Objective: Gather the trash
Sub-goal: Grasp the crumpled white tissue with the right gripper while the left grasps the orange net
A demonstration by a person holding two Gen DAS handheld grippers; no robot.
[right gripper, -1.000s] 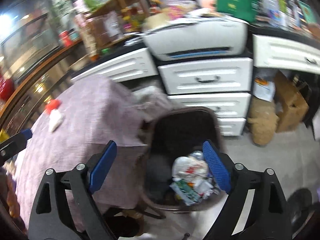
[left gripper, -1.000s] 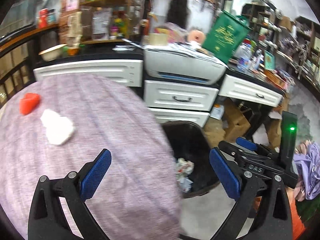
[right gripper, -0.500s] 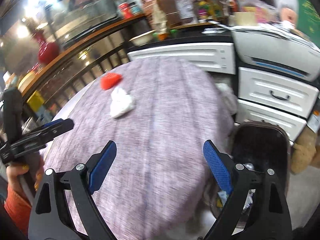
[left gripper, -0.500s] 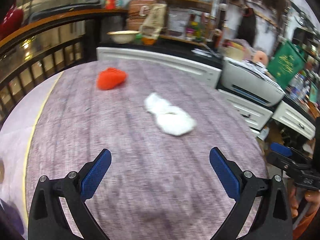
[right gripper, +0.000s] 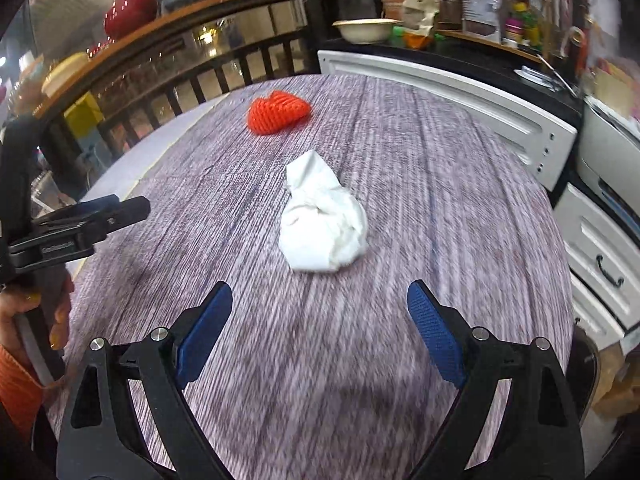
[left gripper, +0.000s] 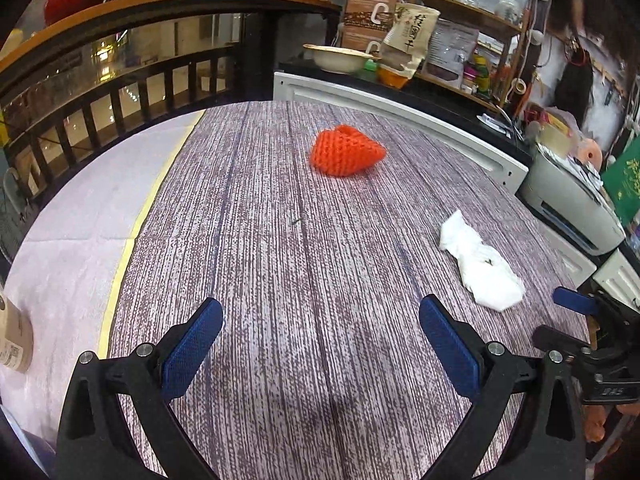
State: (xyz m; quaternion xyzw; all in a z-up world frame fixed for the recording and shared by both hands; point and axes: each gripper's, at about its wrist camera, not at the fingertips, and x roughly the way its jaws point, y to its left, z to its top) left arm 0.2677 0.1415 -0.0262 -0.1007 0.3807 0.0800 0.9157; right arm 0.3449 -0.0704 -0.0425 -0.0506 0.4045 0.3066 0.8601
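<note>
on the table (right gripper: 400, 152) — white tissue (right gripper: 322, 224), orange net (right gripper: 278, 112); right gripper (right gripper: 320, 320) gaping.

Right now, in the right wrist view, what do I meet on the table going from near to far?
Right gripper, open and empty → white crumpled tissue → orange foam net → far edge of the table.

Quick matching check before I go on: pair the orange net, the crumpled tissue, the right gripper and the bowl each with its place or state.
1 orange net
2 crumpled tissue
3 right gripper
4 bowl

A open, empty
B on the dark counter behind the table
C far part of the table
D mid-table, nearest the right gripper

Pairs: 1-C, 2-D, 3-A, 4-B
</note>
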